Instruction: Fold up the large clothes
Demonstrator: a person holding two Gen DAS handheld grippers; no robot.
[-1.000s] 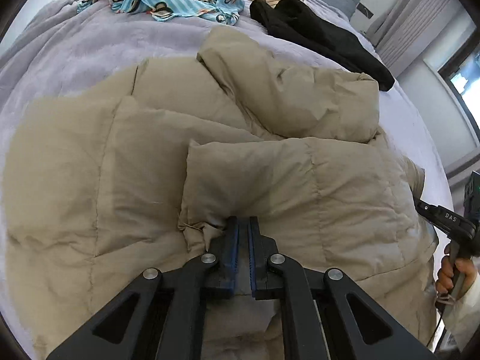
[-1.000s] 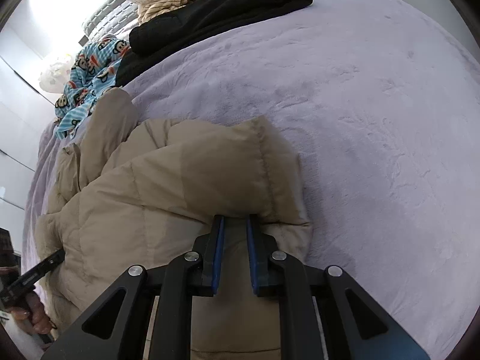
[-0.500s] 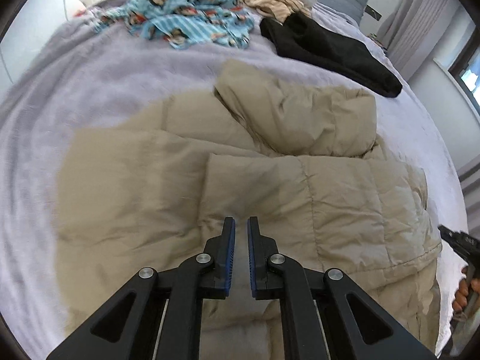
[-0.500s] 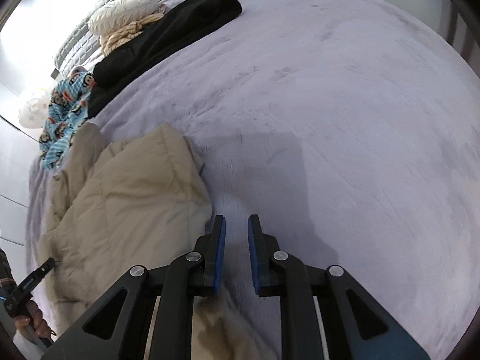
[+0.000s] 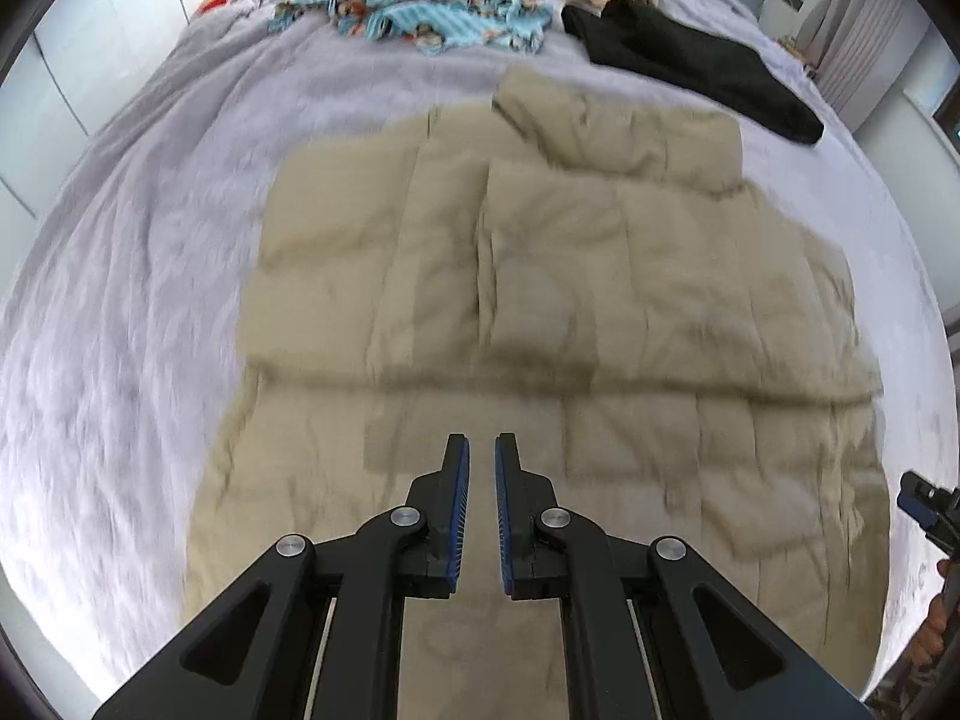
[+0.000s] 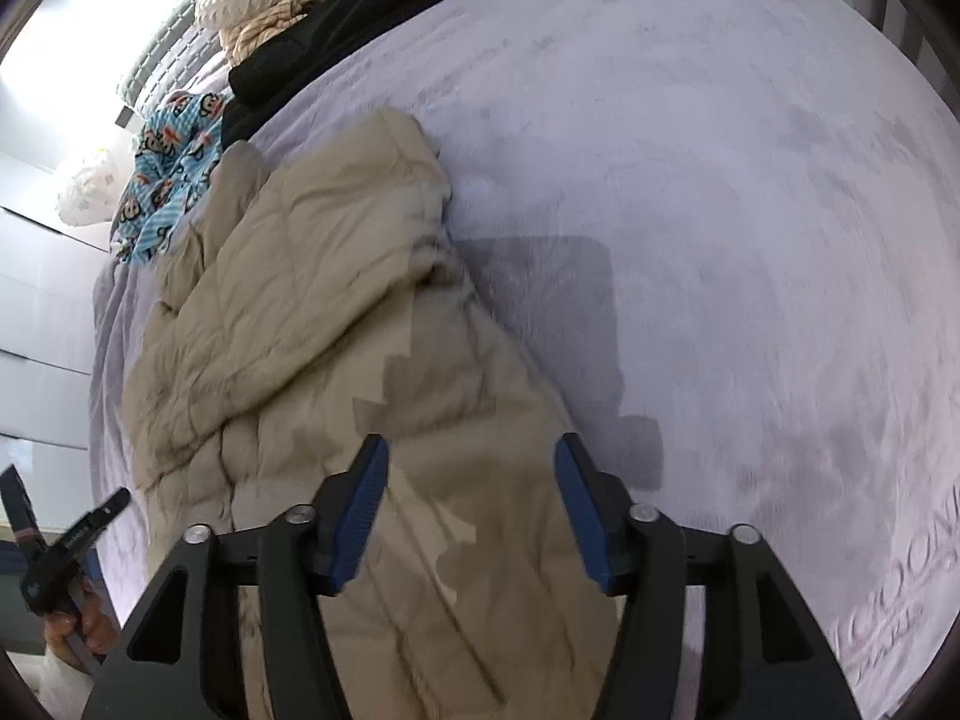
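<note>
Lavender bedspread [image 5: 138, 276] filled frame; beige puffer jacket [image 5: 600, 276] lay centre, long axis vertical; left gripper [image 5: 477, 468] nearly closed, empty; right gripper [image 6: 471, 480] wide open, empty, over jacket's right edge.

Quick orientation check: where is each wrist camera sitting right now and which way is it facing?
Left wrist: above the near hem of the beige puffer jacket, facing up the bed; left gripper nearly shut, empty; the other gripper shows at the right edge.
Right wrist: over the jacket's right edge, facing across the bed; right gripper open; the left hand shows at lower left.
Shared: jacket, black garment, monkey-print fabric.
</note>
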